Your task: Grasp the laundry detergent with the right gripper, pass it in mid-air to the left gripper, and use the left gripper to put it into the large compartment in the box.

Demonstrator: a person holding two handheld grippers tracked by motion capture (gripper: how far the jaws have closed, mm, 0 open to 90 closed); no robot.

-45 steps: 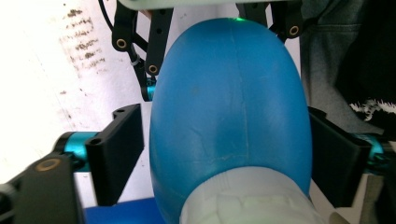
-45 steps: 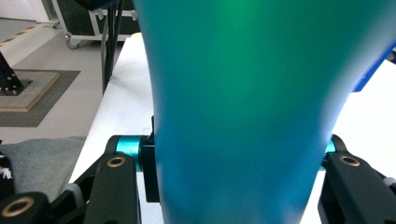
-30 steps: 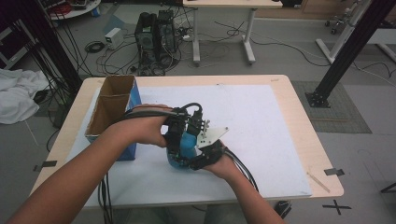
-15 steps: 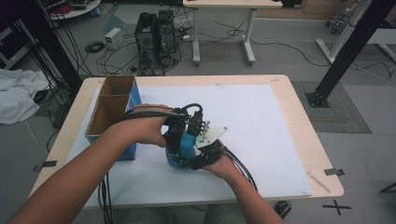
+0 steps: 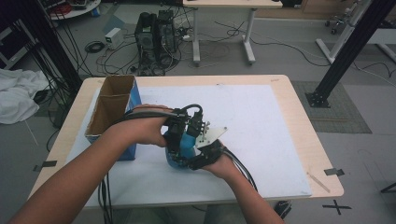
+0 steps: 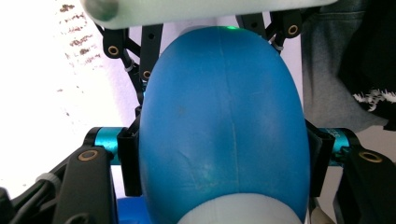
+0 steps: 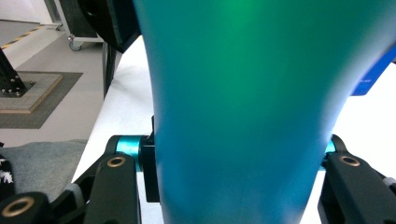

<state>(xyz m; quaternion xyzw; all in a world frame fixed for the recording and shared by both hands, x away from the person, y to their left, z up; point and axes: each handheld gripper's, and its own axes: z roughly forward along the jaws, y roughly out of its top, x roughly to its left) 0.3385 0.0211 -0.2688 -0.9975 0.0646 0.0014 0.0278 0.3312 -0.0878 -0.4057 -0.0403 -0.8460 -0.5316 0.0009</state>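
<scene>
Blue object (image 5: 181, 148): high view, held above white mat (image 5: 261, 121) near table's front edge, between left gripper (image 5: 176, 140) and right gripper (image 5: 201, 157); cardboard box (image 5: 112, 109) at left.
Left gripper view: jaws have just been closing, pads now pinching blue object's (image 6: 224, 126) sides.
Right gripper view: jaws clamped on blue object (image 7: 247, 107).
Step, likely: two-handed grip taken. Next: firm hold for pulling or twisting apart.

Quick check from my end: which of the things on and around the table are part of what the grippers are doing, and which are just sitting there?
In the job:
- blue object, clamped from both sides
- left gripper, jaws just closing on it
- right gripper, shut on it

Lying about:
- cardboard box at the table's left edge
- white sheet covering the table
- white cloth on the floor
</scene>
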